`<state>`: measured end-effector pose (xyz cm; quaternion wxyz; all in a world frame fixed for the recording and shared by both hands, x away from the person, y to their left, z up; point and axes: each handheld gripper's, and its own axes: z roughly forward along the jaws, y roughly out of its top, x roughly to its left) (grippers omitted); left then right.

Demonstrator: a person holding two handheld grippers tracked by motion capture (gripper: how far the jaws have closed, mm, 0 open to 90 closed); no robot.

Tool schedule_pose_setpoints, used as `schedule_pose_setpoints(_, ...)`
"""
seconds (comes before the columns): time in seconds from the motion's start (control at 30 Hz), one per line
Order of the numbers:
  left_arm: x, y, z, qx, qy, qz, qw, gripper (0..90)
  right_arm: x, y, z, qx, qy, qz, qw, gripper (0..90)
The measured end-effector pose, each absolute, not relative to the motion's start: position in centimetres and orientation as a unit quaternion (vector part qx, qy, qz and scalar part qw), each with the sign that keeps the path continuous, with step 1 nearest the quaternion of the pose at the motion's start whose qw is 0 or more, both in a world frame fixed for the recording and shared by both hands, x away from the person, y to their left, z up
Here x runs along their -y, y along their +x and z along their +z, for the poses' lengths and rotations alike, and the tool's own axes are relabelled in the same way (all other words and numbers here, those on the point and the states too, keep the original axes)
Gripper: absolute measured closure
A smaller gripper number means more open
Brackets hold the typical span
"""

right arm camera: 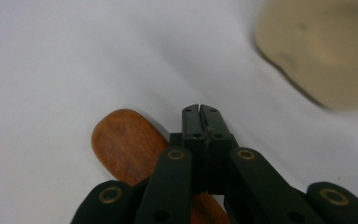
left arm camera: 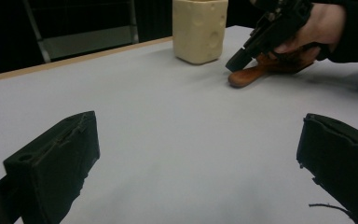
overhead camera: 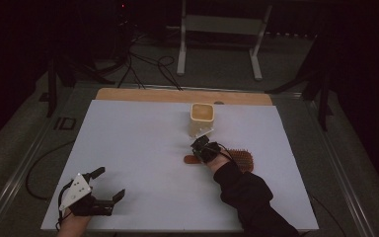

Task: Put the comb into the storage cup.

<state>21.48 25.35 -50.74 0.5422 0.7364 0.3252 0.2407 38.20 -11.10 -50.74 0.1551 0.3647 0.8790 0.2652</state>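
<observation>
wooden hairbrush (overhead camera: 237,159) lies flat near the beige cup (overhead camera: 202,118).

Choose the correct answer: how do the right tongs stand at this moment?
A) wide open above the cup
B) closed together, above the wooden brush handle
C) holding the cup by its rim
B: in the right gripper view the right tongs are pressed together above the wooden brush handle, apart from the cup.

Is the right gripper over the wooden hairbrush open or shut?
Shut. The right gripper has its two black jaws pressed together with no gap, just above the brown wooden hairbrush handle.
</observation>
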Motion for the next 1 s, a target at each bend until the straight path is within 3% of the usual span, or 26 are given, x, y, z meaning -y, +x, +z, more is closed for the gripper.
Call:
schedule_pose_setpoints(0.57, -25.3, 21.5, -50.7, -0.326, 0.736, 0.241, 0.542, 0.0, 12.4, 34.8, -50.9, -0.894, 0.335, 0.264, 0.134, 90.0)
schedule_pose_setpoints(1.0, -25.3, 21.5, -50.8, -0.328, 0.737, 0.239, 0.541, 0.0, 15.6, 31.9, -50.6, -0.894, 0.331, 0.268, 0.137, 90.0)
